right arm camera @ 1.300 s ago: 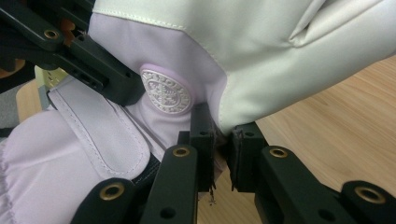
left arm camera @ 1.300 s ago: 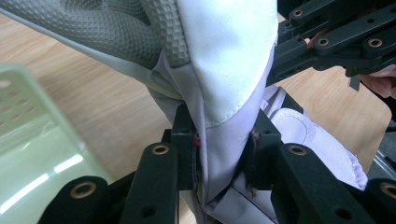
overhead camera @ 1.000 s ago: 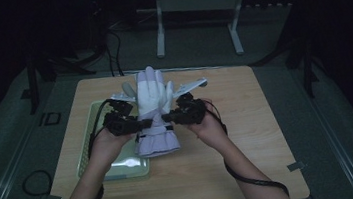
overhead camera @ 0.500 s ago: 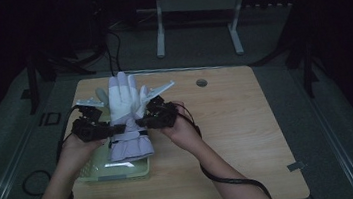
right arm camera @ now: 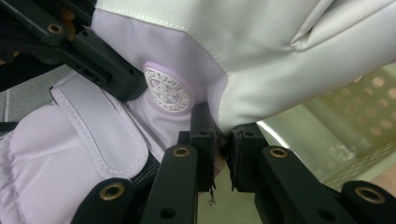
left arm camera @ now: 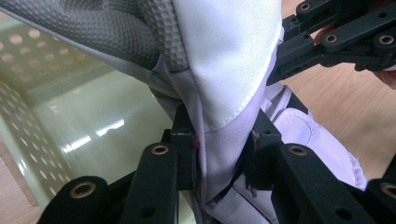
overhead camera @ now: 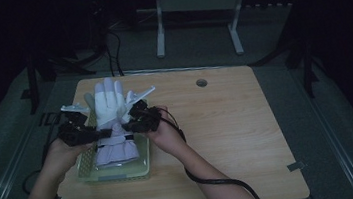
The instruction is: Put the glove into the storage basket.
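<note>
A white and lilac glove hangs between my two grippers, fingers pointing away, cuff over a pale green perforated basket at the table's left front. My left gripper is shut on the glove's left wrist edge; in the left gripper view its jaws pinch the lilac fabric below a grey textured palm patch. On the opposite side my right gripper is shut on the wrist edge, its jaws clamping the seam next to a round lilac emblem.
A wooden table stretches to the right of the basket, with a round cable hole near its far edge. Black cables trail from both hands. A metal stand rises on the dark floor beyond the table.
Both hands carried the glove leftward from the table's middle and slightly down, so its cuff now hangs over the green basket. Both grips held throughout.
</note>
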